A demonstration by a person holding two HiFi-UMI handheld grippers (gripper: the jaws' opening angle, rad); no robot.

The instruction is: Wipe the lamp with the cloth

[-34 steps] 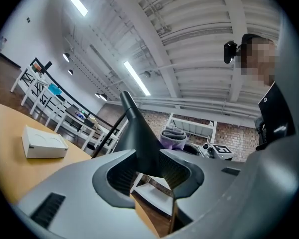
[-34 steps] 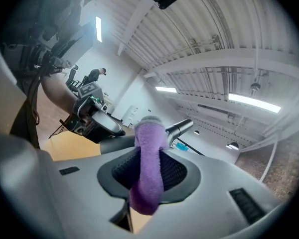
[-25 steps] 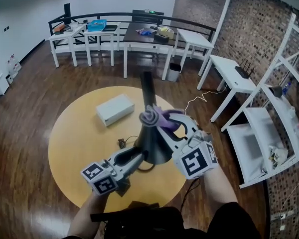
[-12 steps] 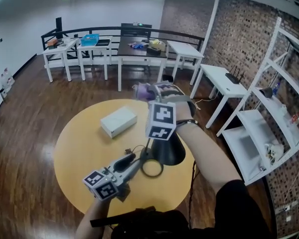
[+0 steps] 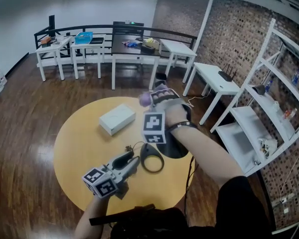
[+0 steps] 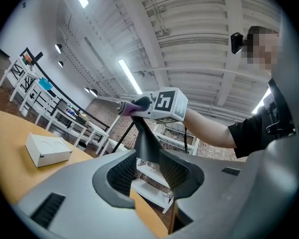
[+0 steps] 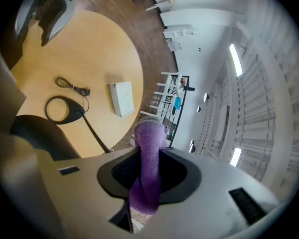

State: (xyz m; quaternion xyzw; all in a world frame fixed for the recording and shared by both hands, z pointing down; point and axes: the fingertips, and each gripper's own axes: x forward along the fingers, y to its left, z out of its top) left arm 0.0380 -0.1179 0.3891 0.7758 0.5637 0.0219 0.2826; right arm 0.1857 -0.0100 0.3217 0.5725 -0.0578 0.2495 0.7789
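Round yellow wooden table [image 5: 74, 144] carries the black lamp [image 6: 146, 142], its shade mostly hidden beneath the right forearm [image 5: 204, 151]. Left gripper [image 5: 128, 161] clamps its stem; right gripper [image 7: 148, 169] pinches the purple cloth [image 7: 149, 138] above it.

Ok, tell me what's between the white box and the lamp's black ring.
A thin black cable lies there, apart from the white box and near the lamp's ring; otherwise bare table. Head view and right gripper view show it.

Round yellow table [image 5: 74, 148], white box [image 5: 117, 119] flat on it, black lamp [image 5: 173, 152] standing on its ring base, thin cable [image 5: 131, 147] beside
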